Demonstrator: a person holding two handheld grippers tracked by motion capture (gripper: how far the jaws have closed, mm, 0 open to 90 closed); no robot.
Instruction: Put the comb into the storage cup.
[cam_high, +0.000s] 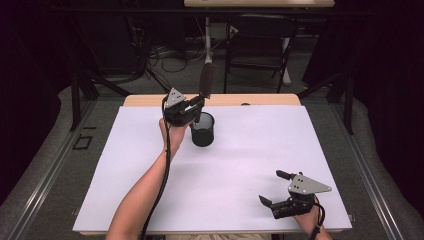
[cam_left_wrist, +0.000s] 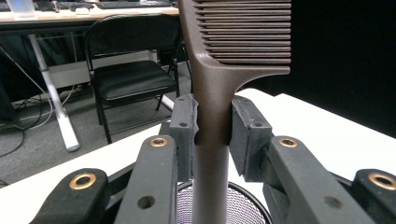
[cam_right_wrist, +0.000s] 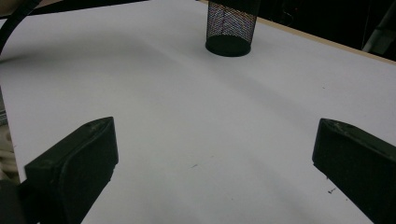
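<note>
The left gripper (cam_high: 196, 106) was clamped on the handle of one dark brown plastic comb (cam_left_wrist: 219, 70), held upright with its teeth uppermost and its handle end pointing down into the mouth of one black wire-mesh cup (cam_high: 202, 129) at the far middle of the white table (cam_high: 240, 165). Judged step: placing the comb into the cup. The next move would call for lowering the handle straight down inside the rim, then releasing. The right gripper (cam_high: 276, 189) rested near the table's near right corner, jaws wide apart, holding nothing. Count: one comb, one cup, two grippers.
</note>
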